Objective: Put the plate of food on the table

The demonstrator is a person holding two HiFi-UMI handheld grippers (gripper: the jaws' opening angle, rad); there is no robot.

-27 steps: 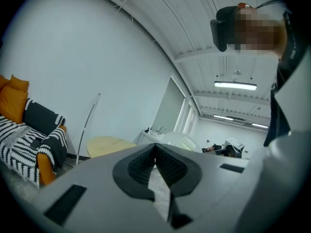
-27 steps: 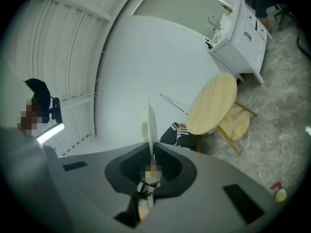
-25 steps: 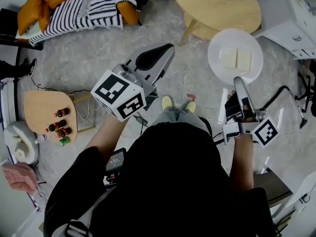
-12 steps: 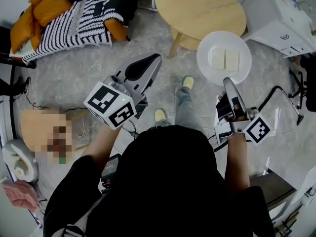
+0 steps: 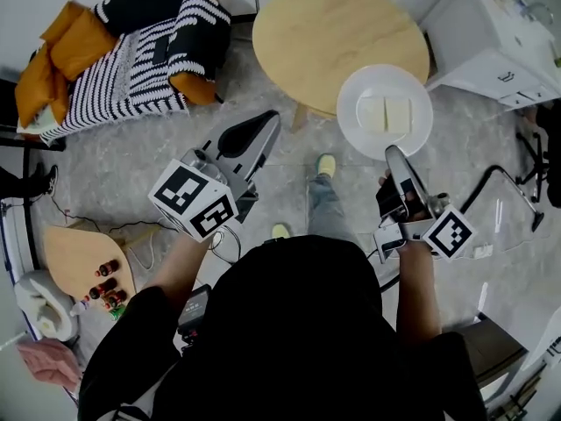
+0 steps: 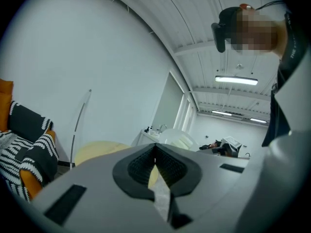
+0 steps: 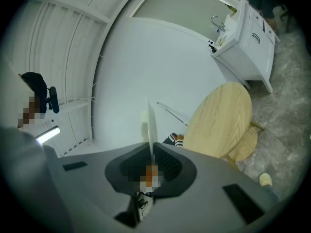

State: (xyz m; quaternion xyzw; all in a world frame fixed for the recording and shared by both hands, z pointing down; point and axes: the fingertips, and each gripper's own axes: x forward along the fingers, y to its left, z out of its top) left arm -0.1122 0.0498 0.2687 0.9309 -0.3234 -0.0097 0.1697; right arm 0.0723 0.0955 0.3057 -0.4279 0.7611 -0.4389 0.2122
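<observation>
The plate is up in the air, not yet set down. In the head view its far rim overlaps the near edge of the round wooden bench, while most of it hangs over the floor. Two pale slabs of food lie side by side in its middle, and the plate seems to be kept level so that they do not slide.

The right tongs pinch the plate's near rim. In the right gripper view the plate shows edge-on as a thin blade rising from between the pressed pads. Gripping at the rim keeps the tongs off the food and lets the plate be reached out ahead of the person toward the bench.

The left tongs are pressed together on nothing and held off to the side, well apart from the plate, probably to stay clear of the carry. The plate probably has to travel further over the bench before it is lowered.
</observation>
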